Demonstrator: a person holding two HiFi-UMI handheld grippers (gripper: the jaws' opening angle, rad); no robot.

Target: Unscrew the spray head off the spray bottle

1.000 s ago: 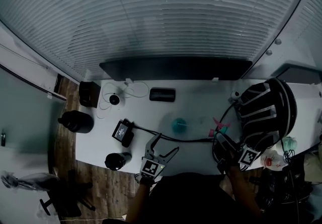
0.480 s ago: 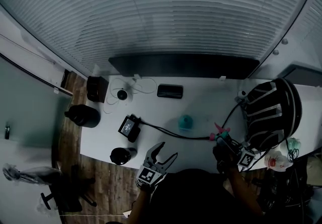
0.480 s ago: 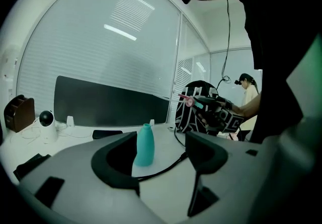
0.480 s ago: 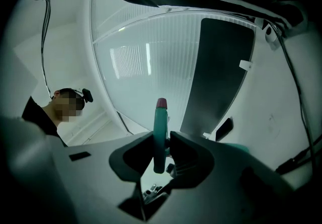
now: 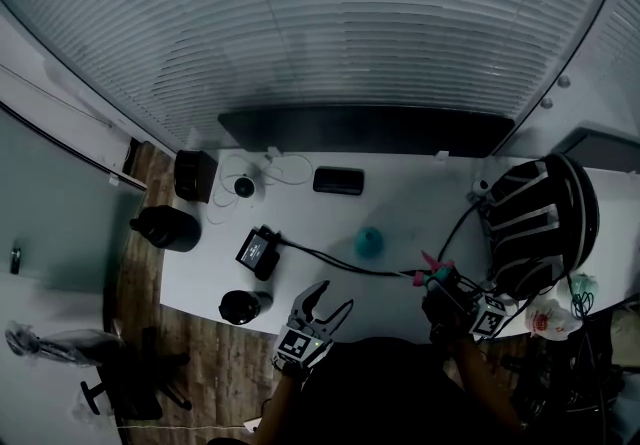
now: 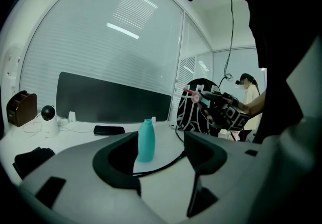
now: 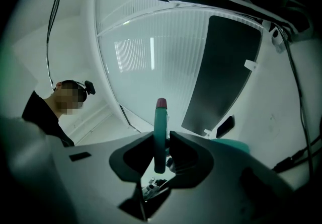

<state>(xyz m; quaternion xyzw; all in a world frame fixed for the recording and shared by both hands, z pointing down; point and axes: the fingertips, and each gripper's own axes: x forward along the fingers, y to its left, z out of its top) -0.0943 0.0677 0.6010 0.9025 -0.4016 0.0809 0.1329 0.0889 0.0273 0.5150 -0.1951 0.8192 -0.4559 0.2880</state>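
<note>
The teal bottle [image 5: 369, 242] stands upright and headless mid-table, also showing far beyond the left jaws in the left gripper view [image 6: 146, 140]. My left gripper [image 5: 336, 295] hovers at the table's near edge, well short of the bottle. Its jaws have just been closing and stand a little apart with nothing between them [image 6: 161, 142]. My right gripper [image 5: 436, 283] is at the near right, raised off the table and shut on the spray head [image 7: 160, 132], a teal stem with a pink tip [image 5: 428, 270]. The left gripper view shows that head [image 6: 193, 96] held in the air.
A black cable [image 5: 320, 258] runs across the table from a small black box [image 5: 257, 251]. A black phone [image 5: 337, 180], a white camera [image 5: 244, 187] and a brown holder [image 5: 194, 176] sit near the back. A black-and-white bag [image 5: 540, 223] fills the right end. A dark round flask [image 5: 240, 307] is at the near left.
The left gripper's jaws went from spread wide to nearly together and it drew back toward the near edge. The right gripper shifted slightly, still holding the spray head.
</note>
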